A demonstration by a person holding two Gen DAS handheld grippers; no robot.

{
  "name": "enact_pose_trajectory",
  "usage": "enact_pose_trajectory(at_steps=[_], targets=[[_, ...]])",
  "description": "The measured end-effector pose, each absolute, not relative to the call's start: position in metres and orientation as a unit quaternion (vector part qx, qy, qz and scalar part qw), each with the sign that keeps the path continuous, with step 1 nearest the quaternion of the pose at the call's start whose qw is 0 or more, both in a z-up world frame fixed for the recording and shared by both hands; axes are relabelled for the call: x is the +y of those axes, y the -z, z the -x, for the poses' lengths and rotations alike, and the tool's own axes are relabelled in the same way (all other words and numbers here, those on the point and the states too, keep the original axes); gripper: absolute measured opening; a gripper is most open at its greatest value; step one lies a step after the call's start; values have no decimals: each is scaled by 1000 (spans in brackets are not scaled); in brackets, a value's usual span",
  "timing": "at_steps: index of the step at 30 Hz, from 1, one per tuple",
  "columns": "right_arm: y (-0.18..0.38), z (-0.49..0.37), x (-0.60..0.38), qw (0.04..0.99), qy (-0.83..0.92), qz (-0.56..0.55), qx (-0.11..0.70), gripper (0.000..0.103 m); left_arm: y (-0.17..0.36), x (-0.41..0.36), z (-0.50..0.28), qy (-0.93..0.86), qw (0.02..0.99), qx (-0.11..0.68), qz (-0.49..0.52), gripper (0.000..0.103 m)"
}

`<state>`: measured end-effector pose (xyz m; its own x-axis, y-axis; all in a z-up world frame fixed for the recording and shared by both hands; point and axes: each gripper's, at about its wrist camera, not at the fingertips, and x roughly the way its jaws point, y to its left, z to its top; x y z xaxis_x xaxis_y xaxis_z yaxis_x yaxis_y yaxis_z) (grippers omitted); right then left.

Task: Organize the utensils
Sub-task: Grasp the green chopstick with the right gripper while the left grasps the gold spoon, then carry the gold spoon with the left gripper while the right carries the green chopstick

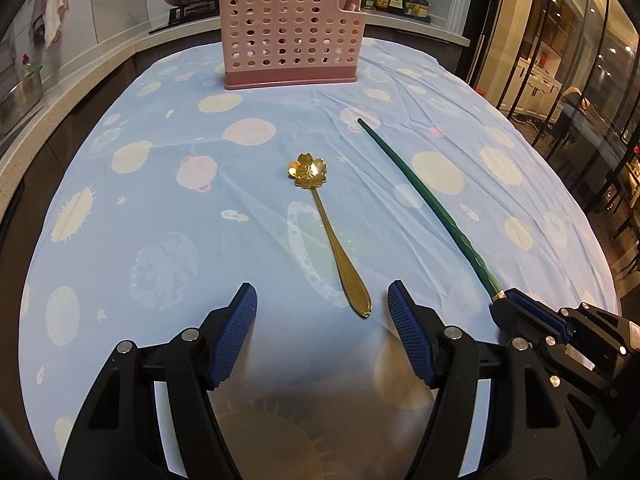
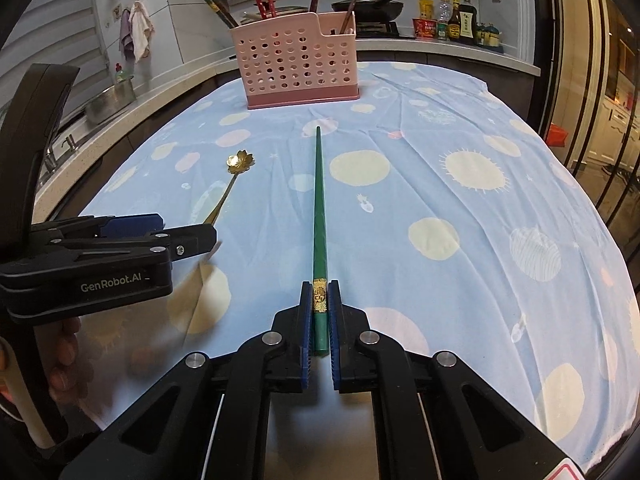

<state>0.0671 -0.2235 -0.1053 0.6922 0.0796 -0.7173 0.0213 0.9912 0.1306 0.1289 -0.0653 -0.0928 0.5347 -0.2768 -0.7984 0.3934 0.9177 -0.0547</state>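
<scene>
Two grippers we logged: right gripper (image 2: 320,312) clamped on a green chopstick (image 2: 319,208) above the tablecloth (image 2: 440,200); left gripper (image 1: 322,320) gaping, straddling a gold spoon (image 1: 332,240); pink holder (image 1: 290,36) beyond.

Plenty of bare blue cloth (image 1: 168,184) on the left and far right. Middle's busier: gold spoon (image 1: 330,236) and green chopstick (image 2: 319,216) lie side by side, pink utensil holder (image 2: 298,60) blocking the far end.

left gripper (image 1: 322,320) open above gold spoon (image 1: 328,232) handle | right gripper (image 1: 516,304) apparently clamping green chopstick (image 1: 424,200) | pink holder (image 1: 290,32) behind
</scene>
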Motion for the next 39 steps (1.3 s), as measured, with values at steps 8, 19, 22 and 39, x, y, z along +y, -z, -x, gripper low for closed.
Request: enact_pose_trajectory(at_steps=[8, 19, 22, 39], targets=[[106, -67, -225, 917, -17, -67, 392, 7, 94, -68, -130, 190, 877, 435, -74, 37], [103, -65, -228, 918, -16, -73, 389, 7, 89, -53, -129, 205, 869, 449, -44, 10], [98, -63, -231, 920, -17, -78, 384, 7, 84, -50, -126, 205, 871, 444, -41, 10], [11, -62, -245, 955, -37, -103, 276, 7, 12, -44, -128, 217, 904, 366, -24, 8]])
